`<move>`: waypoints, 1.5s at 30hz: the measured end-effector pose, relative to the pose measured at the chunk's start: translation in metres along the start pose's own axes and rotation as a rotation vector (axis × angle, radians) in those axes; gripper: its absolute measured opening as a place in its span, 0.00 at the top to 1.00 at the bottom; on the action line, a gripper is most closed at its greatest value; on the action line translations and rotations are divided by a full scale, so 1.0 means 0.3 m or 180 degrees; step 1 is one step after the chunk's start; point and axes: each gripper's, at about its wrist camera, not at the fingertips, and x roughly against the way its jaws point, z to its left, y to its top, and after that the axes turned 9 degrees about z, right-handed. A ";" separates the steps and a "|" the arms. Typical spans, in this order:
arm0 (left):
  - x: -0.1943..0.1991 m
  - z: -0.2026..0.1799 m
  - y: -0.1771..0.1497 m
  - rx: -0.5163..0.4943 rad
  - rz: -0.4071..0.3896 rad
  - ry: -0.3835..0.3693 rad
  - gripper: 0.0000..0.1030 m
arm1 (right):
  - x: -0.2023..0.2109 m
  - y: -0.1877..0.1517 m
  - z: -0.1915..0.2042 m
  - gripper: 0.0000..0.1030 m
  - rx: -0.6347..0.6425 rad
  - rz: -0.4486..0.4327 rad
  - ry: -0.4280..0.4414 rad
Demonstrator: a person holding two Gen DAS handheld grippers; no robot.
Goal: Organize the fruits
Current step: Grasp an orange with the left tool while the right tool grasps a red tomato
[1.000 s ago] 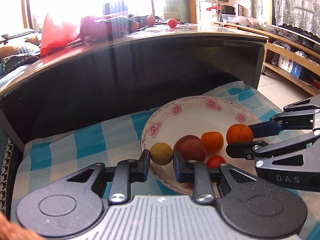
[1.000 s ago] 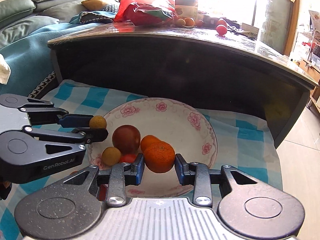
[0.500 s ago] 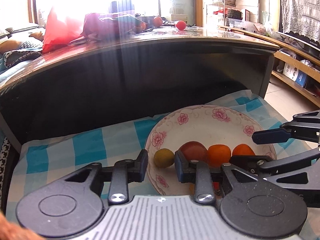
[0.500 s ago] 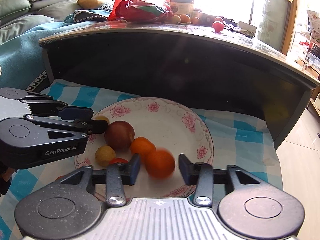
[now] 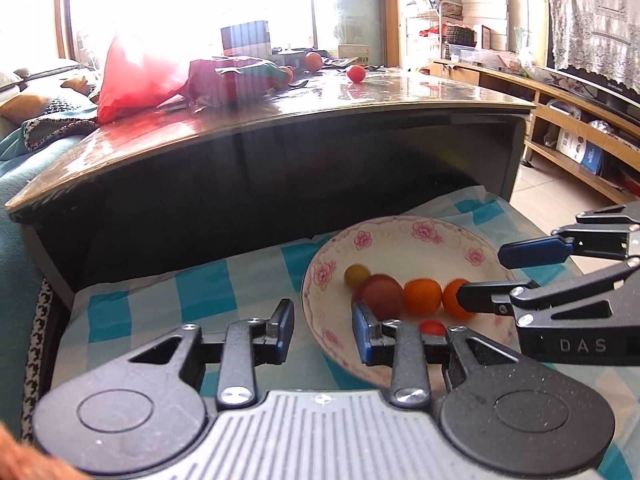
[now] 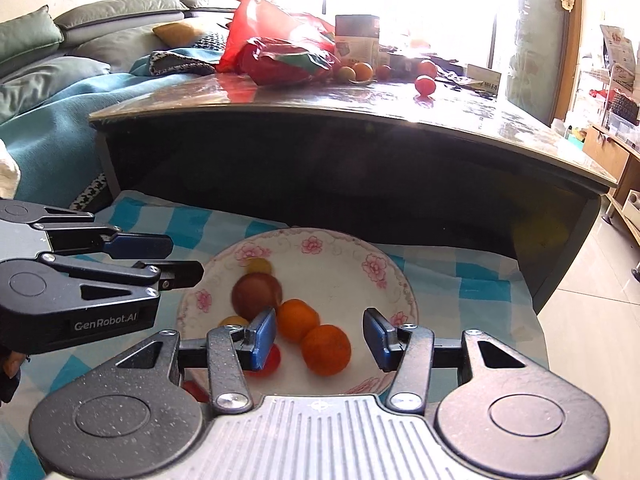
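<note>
A white plate with pink flowers (image 5: 404, 240) (image 6: 348, 256) lies on a blue checked cloth. It holds a small yellow-green fruit (image 5: 357, 274) (image 6: 259, 266), a dark red fruit (image 5: 382, 295) (image 6: 256, 295), two oranges (image 5: 422, 296) (image 6: 326, 349) and a small red tomato (image 5: 432, 327). My left gripper (image 5: 322, 332) is open and empty at the plate's left rim. My right gripper (image 6: 320, 338) is open above the near orange, not touching it.
A dark glossy table (image 5: 280, 120) (image 6: 360, 120) rises right behind the cloth; on it lie a red bag (image 5: 136, 76), more loose fruit (image 6: 425, 85) and boxes. A sofa with a teal blanket (image 6: 44, 120) is at the left, wooden shelves (image 5: 580, 132) at the right.
Both grippers opened and drew back. The left let go of the yellow-green fruit and the right let go of the orange; both fruits now lie in the plate.
</note>
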 end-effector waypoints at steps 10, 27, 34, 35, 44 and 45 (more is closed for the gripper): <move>0.093 0.021 -0.133 -0.0401 0.0301 -0.0270 0.59 | 0.069 -0.142 0.120 0.58 0.0306 0.0272 0.0291; 0.047 0.075 -0.250 -0.0517 0.0613 -0.0797 0.59 | -0.105 -0.152 0.190 0.58 0.0635 0.0392 0.0481; 0.024 0.067 -0.238 -0.0501 0.0543 -0.0829 0.59 | -0.099 -0.158 0.216 0.79 0.0726 0.0368 0.0424; 0.021 0.061 -0.234 -0.0513 0.0520 -0.0830 0.59 | -0.095 -0.160 0.225 0.79 0.0756 0.0389 0.0377; -0.073 -0.015 -0.194 -0.0655 0.0382 -0.0686 0.58 | 0.018 -0.222 0.169 0.79 0.0518 0.0652 0.0302; -0.078 -0.019 -0.197 -0.0647 0.0360 -0.0668 0.58 | 0.034 -0.235 0.162 0.79 0.0494 0.0678 0.0280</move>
